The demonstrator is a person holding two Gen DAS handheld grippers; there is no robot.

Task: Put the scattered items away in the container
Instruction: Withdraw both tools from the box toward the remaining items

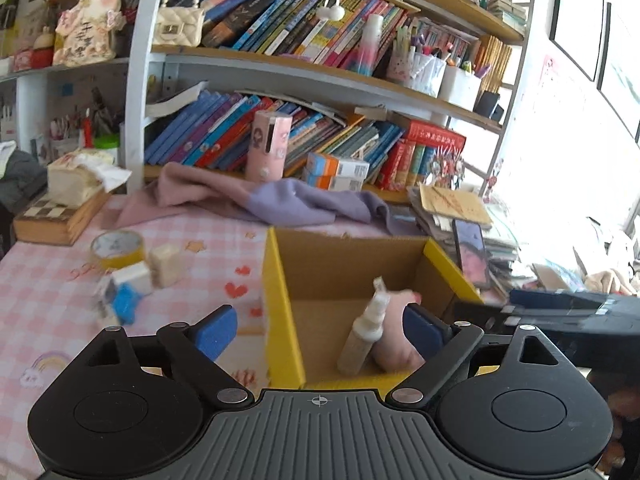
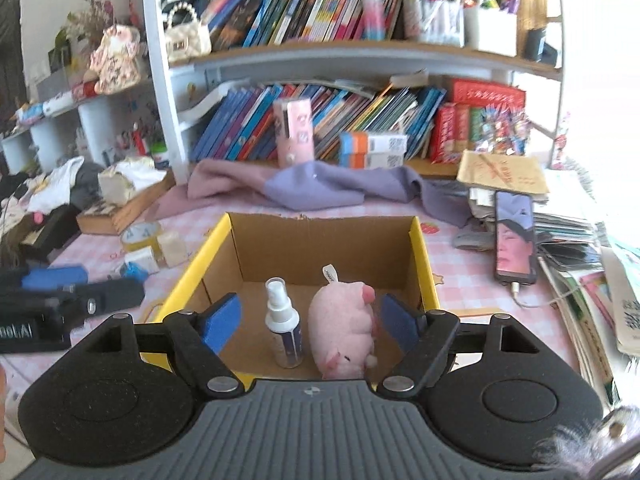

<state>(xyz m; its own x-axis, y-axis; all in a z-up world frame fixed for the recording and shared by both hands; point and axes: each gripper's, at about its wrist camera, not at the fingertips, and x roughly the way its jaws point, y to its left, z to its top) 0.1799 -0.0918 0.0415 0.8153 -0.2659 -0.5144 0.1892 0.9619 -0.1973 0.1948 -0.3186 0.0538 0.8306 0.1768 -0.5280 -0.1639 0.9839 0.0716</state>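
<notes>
Pink checked tablecloth under crowded bookshelves bears a cardboard box; both grippers gape empty.

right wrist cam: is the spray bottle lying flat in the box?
No, the spray bottle stands upright on the floor of the cardboard box, just left of the pink plush pig.

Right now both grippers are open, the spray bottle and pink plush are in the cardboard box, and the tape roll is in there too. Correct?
Not quite. The tape roll is not in the cardboard box; it lies on the checked tablecloth to the box's left, as the left wrist view shows. The rest holds: spray bottle and pink plush are inside, left gripper and right gripper open.
</notes>
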